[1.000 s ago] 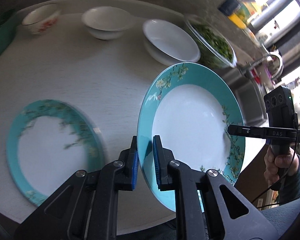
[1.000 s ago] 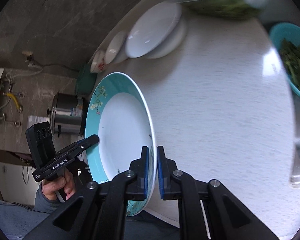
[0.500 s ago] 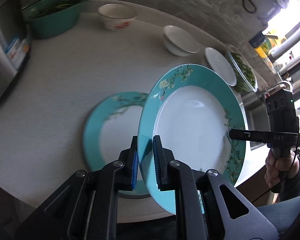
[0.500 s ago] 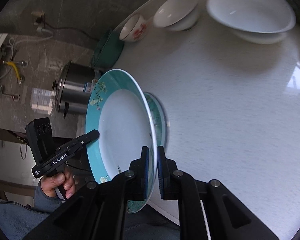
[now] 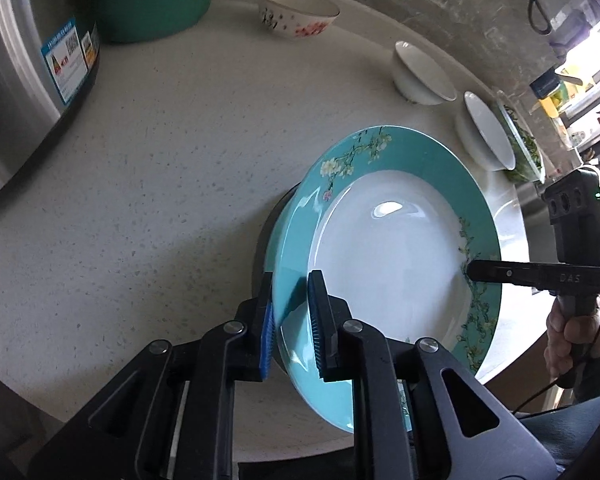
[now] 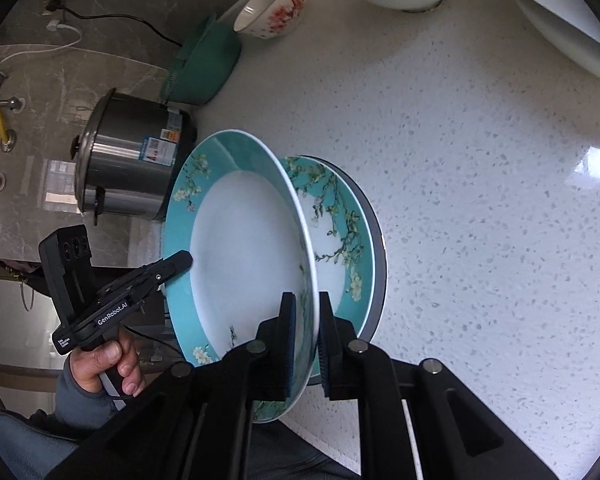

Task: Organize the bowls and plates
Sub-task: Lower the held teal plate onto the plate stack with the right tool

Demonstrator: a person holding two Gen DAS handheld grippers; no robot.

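Both grippers hold one teal floral plate point(image 5: 396, 248) by opposite rims. My left gripper point(image 5: 291, 320) is shut on its near rim; it also shows in the right wrist view point(image 6: 180, 264). My right gripper point(image 6: 305, 332) is shut on the other rim of the plate point(image 6: 244, 256); it also shows in the left wrist view point(image 5: 474, 274). The plate hangs tilted just above a second teal floral plate point(image 6: 336, 232) lying on the counter, mostly hidden in the left wrist view point(image 5: 274, 236). A floral bowl point(image 5: 296, 12), a small white bowl point(image 5: 420, 74) and a wide white bowl point(image 5: 486, 136) stand along the back.
A steel rice cooker point(image 5: 24, 68) stands at the left, a green basin of greens point(image 5: 152, 0) behind it. A glass bowl of greens point(image 5: 524, 148) sits at the far right. The white counter point(image 5: 160, 200) ends in a rounded front edge.
Both grippers carried the held plate leftward over the counter. It now hangs directly over the second teal plate, covering most of it, and sits lower than before.
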